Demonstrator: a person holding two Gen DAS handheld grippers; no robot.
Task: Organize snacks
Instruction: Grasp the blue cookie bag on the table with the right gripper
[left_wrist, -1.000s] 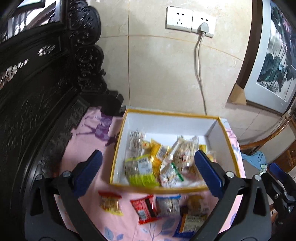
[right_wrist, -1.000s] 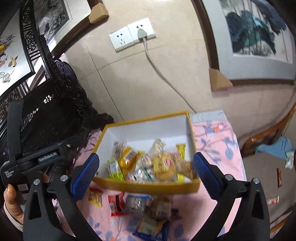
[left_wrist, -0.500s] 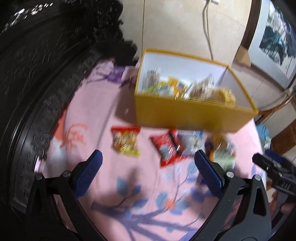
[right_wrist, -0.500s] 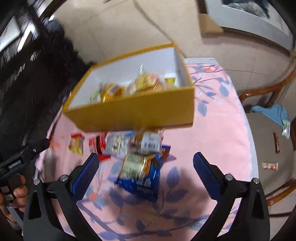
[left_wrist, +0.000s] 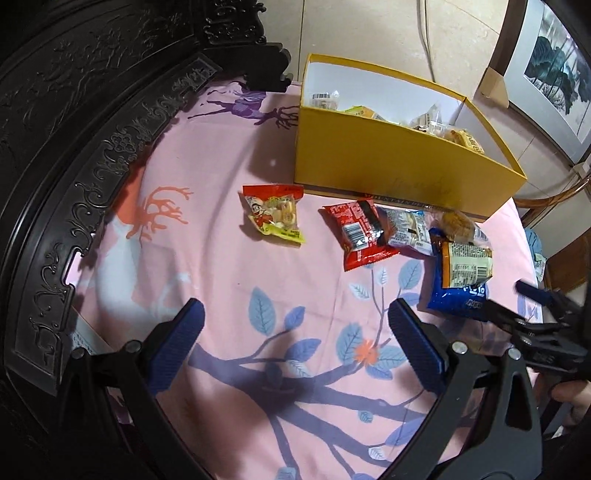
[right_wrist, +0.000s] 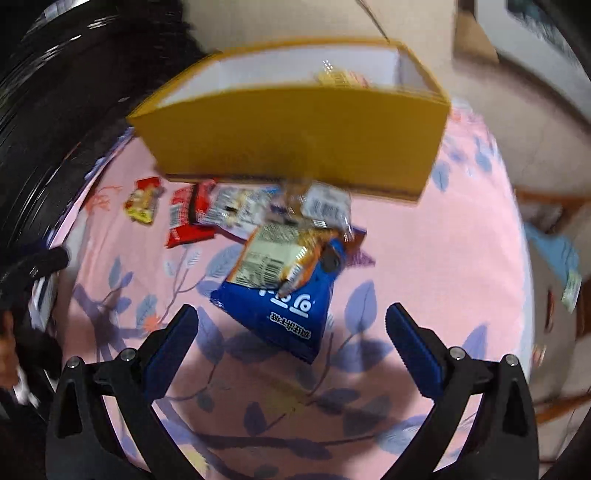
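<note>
A yellow box (left_wrist: 388, 168) with several snack packets inside stands at the back of the pink cloth. In front of it lie a red-and-yellow packet (left_wrist: 275, 218), a red packet (left_wrist: 356, 230), a clear packet (left_wrist: 406, 229), an orange packet (left_wrist: 465, 264) and a blue packet (left_wrist: 460, 299). My left gripper (left_wrist: 293, 325) hovers open over bare cloth, short of the packets. My right gripper (right_wrist: 288, 325) is open just before the blue packet (right_wrist: 284, 302), with the orange packet (right_wrist: 277, 254) lying on top of it. The box (right_wrist: 295, 136) is blurred behind.
Dark carved wooden furniture (left_wrist: 74, 147) borders the cloth on the left. A tiled wall with a cable (left_wrist: 424, 33) and a framed picture (left_wrist: 554, 70) stands behind the box. A wooden chair (right_wrist: 546, 206) is off the right edge.
Both grippers have dropped from above the box and pulled back toward the near side of the cloth. The view now looks across the loose packets at the box's front wall.
</note>
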